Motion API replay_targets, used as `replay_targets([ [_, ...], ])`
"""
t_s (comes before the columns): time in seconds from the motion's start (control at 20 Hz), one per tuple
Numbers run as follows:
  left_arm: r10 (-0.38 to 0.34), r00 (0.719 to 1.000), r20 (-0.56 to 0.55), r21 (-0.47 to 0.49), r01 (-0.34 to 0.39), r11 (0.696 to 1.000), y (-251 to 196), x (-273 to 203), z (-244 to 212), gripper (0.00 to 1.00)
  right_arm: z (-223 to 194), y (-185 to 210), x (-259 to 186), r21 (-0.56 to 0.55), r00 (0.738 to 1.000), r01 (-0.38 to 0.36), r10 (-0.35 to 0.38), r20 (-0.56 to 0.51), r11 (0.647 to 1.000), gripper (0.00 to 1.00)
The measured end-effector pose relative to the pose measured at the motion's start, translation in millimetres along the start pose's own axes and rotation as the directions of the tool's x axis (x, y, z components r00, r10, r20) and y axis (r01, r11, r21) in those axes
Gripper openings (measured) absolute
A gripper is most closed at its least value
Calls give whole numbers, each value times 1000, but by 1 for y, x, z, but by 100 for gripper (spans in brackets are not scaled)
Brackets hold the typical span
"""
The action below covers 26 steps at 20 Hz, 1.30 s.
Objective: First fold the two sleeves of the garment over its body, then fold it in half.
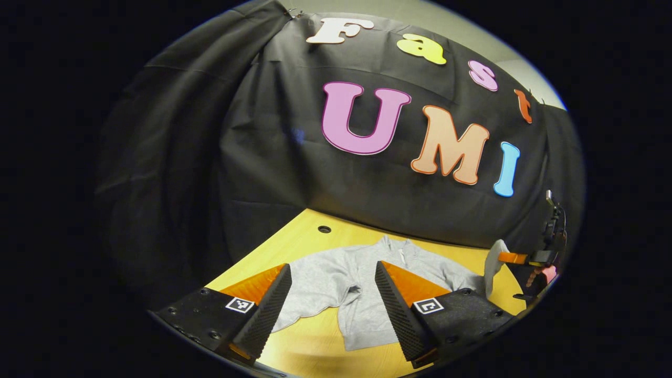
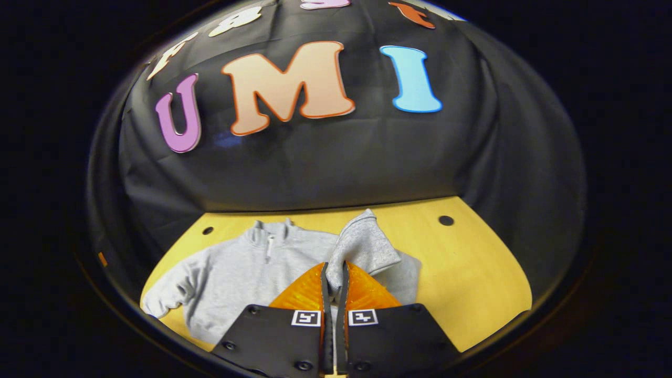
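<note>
While the grey garment (image 2: 252, 273) lies flat on the yellow counter (image 2: 472, 273), collar toward the booth wall, the right claw (image 2: 334, 278) pinches one sleeve (image 2: 365, 244) between nearly closed fingers, the cuff lifted off the body. The left claw (image 1: 333, 294) hangs wide apart above the other sleeve (image 1: 310, 286), holding nothing. Bare counter runs beside the raised sleeve out to the edge.

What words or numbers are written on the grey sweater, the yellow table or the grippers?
There are none to read.
On the grey sweater: no words or numbers.
On the yellow table: no words or numbers.
On the left gripper and the right gripper: small black-and-white square markers, which are patterns, not letters.
</note>
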State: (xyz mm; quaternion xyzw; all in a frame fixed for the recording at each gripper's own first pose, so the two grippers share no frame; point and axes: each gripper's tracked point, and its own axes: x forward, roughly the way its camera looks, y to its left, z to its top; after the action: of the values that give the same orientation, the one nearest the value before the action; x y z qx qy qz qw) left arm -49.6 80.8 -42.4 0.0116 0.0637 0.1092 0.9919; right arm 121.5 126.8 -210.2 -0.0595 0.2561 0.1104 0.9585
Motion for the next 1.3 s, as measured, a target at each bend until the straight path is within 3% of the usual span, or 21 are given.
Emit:
replay_targets([
  [0.3,66,998,-15,-25,-67,997,39,-10,-7,94,9,117,11,9,976,-217,216,15,976,5],
  [0.55,119,993,-28,-38,-120,992,71,-13,-19,94,9,210,9,17,914,-405,404,39,914,5],
  [0.7,143,988,-51,-39,-145,989,87,-17,-35,94,3,258,11,9,877,-480,479,39,877,5],
  [1.05,209,963,-170,-34,-218,975,132,-12,-107,94,-50,329,33,-27,828,-560,558,-53,828,6],
  [1.3,261,928,-266,11,-268,963,161,-2,-157,94,-75,344,53,-33,831,-551,543,-122,834,9],
])
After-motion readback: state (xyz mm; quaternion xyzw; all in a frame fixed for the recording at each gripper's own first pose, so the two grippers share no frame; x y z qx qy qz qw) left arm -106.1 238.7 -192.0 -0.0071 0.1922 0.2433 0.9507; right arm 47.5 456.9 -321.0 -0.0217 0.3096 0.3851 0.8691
